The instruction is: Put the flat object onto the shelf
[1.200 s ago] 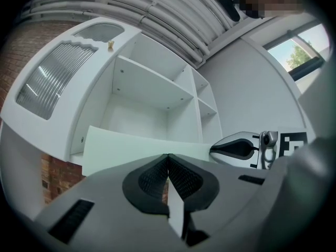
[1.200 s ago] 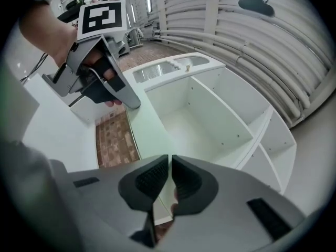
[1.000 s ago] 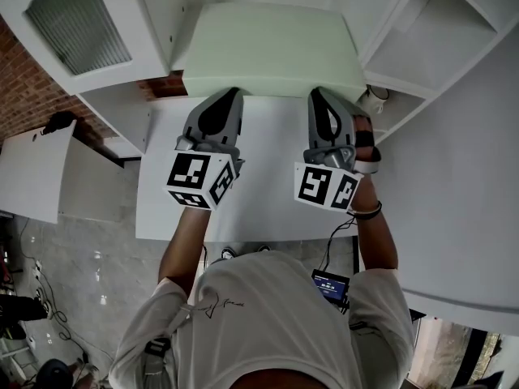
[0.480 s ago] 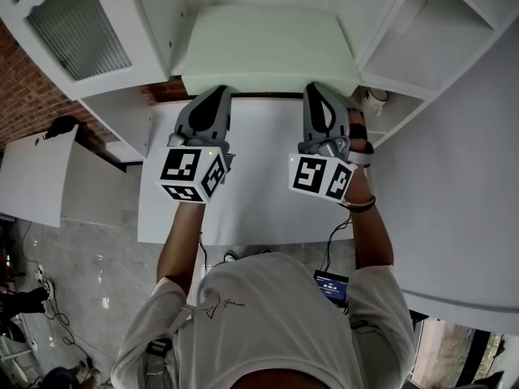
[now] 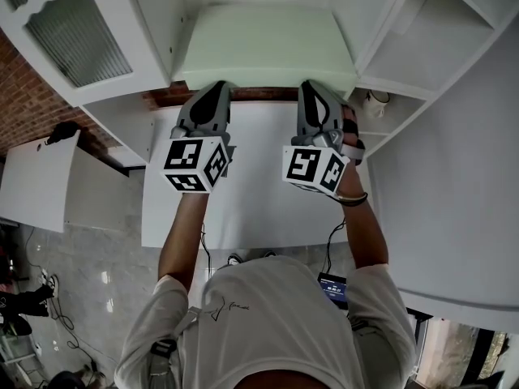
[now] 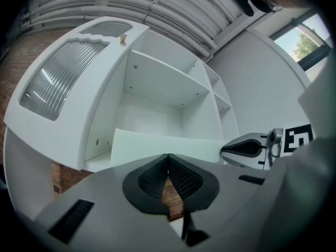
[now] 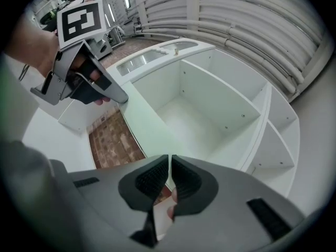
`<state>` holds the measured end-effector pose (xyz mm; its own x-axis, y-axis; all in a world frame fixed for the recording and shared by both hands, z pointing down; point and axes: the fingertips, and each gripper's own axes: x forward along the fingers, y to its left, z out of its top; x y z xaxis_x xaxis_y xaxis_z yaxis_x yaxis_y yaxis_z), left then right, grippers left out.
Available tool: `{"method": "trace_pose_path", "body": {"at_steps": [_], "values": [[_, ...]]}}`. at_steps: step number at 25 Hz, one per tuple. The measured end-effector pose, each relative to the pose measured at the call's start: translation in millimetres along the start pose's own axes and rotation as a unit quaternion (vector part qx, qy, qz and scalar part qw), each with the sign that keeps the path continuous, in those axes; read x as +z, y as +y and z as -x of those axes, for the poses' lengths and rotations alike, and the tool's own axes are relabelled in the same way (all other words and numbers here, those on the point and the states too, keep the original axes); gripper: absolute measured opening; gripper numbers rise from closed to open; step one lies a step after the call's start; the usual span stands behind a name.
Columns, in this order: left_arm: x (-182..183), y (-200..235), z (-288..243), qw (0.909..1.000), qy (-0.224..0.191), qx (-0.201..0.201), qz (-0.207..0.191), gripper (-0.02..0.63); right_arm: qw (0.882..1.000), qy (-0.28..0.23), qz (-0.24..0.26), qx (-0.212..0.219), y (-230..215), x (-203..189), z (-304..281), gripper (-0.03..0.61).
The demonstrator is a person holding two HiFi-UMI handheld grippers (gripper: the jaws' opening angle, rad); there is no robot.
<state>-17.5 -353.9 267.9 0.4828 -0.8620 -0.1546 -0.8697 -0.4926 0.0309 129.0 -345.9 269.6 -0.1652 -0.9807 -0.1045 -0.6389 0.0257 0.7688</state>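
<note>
Two jaw pairs are closed on the near edge of the flat object [image 5: 263,47], the left gripper [image 5: 217,88] toward its left corner and the right gripper [image 5: 310,87] toward its right. The pale green sheet is held reaching into the white shelf [image 5: 154,23]. It is judged thin, light and liable to sag, so spaced edge grips are favoured.

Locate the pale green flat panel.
Head view, top centre: the panel lies partly inside the white cabinet's middle compartment, near edge at the left gripper and right gripper.

Workshop: ceiling pipes [image 7: 236,14], brick wall [image 5: 24,96].
</note>
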Motion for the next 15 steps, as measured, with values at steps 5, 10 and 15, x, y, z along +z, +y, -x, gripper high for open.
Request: {"method": "trace_pose_path", "body": {"at_steps": [5,10,15], "values": [[-3,7,-9,0.9999,0.0,0.013,-0.011,0.014,0.999,0.006,-0.031,-0.004,0,-1,-12,0.038],[-7,14,-16,0.9995,0.005,0.021,-0.022,0.014,0.998,0.009,-0.06,-0.001,1,0,-21,0.034],[-10,22,-24,0.9993,0.009,0.024,-0.027,0.014,0.998,0.015,-0.068,-0.001,2,0,-29,0.028]]}}
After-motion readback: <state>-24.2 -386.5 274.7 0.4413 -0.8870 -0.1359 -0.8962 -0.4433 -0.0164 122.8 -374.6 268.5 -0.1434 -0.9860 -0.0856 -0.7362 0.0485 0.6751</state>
